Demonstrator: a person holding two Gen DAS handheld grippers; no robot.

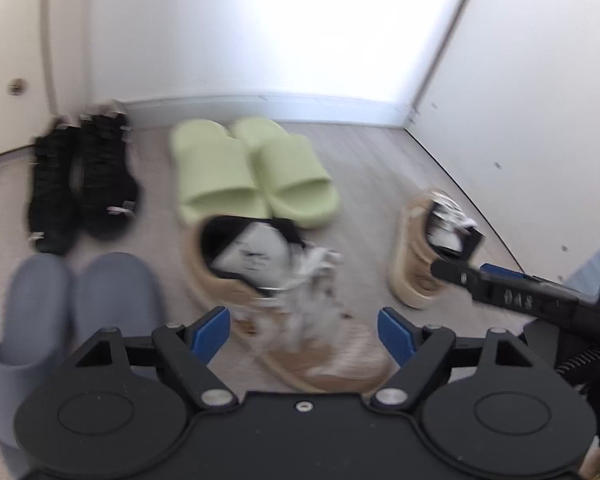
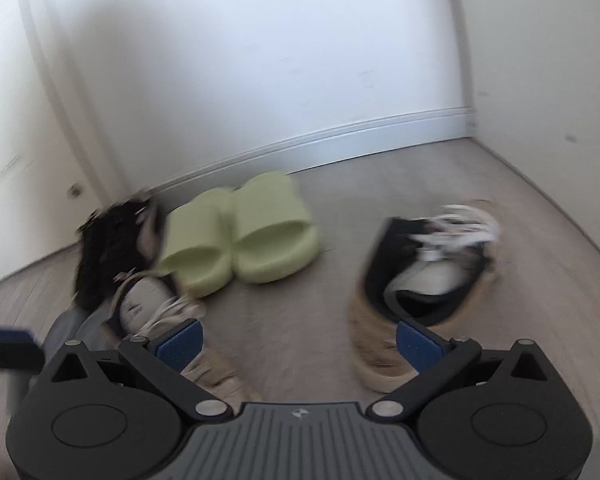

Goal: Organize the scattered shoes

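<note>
left tongs (image 1: 304,336): apart, over tan sneaker (image 1: 284,300)
right tongs (image 2: 298,344): apart, empty
second tan sneaker (image 2: 416,284): floor, right

Two handheld grippers reach forward side by side, angled downward, the left gripper (image 1: 304,332) and right gripper (image 2: 298,340) both spread wide, holding nothing.

Plain white walls (image 1: 260,20) meeting in a corner, white baseboard (image 2: 380,132) along the bottom, grey wood-look floor (image 2: 420,184). Cream door (image 1: 4,60) on the left. Bright glare up top.
</note>
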